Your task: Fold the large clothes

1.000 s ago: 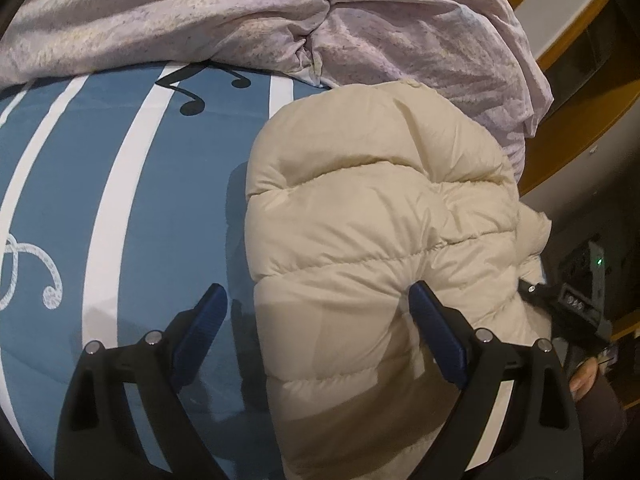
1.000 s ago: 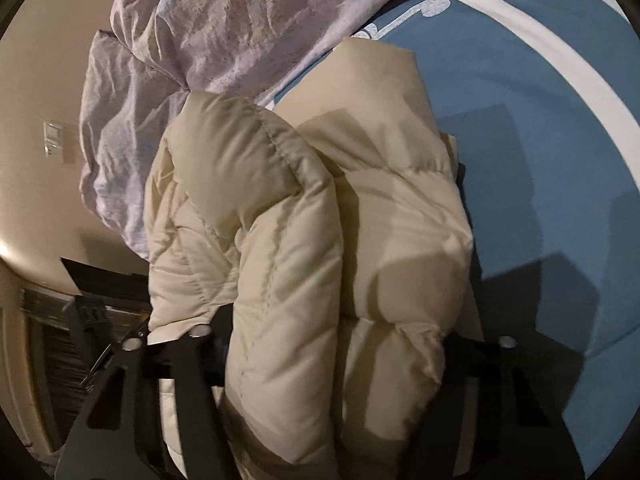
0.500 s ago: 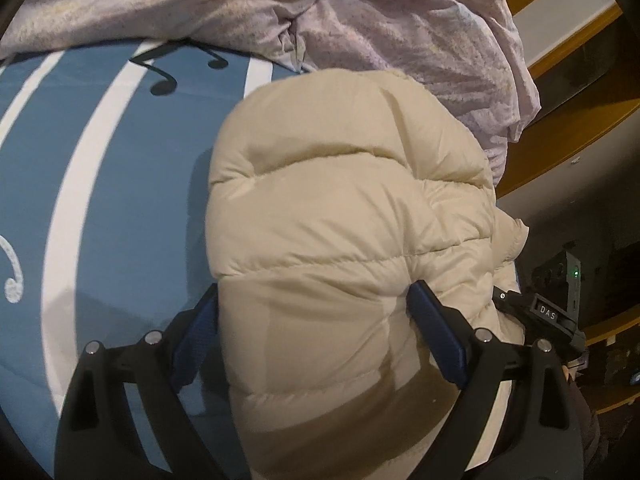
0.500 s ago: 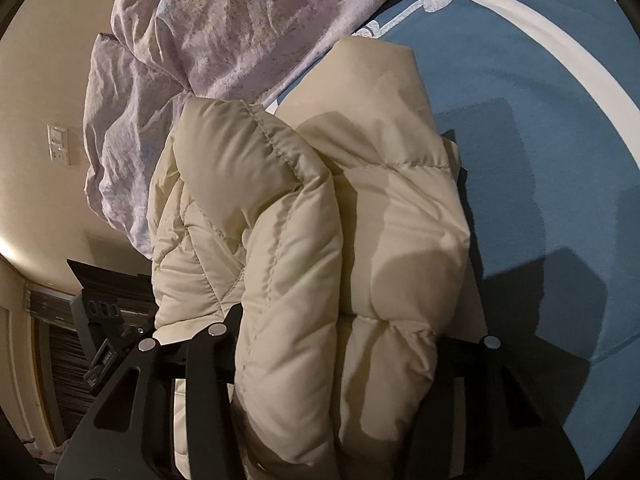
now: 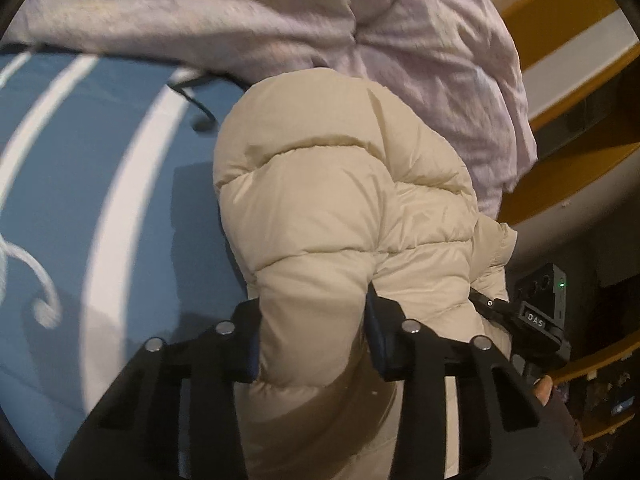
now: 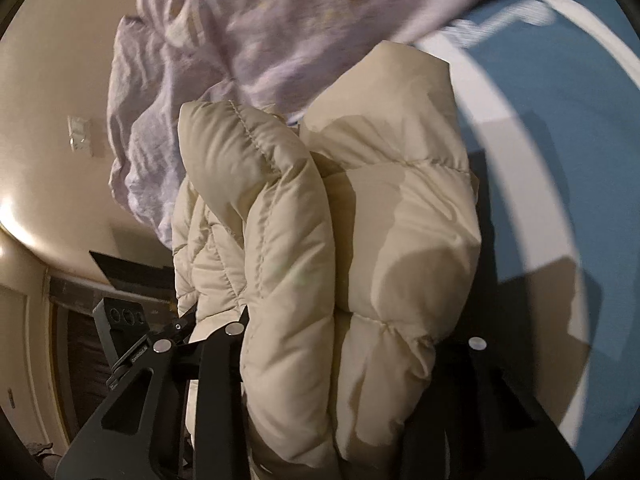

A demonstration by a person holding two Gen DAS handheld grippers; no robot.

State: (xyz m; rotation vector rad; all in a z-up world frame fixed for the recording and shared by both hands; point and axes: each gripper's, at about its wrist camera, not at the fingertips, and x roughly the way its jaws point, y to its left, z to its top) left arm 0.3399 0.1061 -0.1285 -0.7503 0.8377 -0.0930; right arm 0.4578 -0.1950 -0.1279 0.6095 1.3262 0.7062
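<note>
Closing on the bundled cream puffer jacket [image 5: 340, 208], the left claw [image 5: 312, 340] and right claw [image 6: 340, 344] both pinch its folded layers; placing it remains.

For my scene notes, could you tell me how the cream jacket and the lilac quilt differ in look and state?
The jacket is plain cream with puffy stitched channels; the quilt is lilac, thinner and crumpled. The jacket sits between the closing left gripper and right gripper; the quilt is touched by neither. Both lie on the blue bedspread.
</note>
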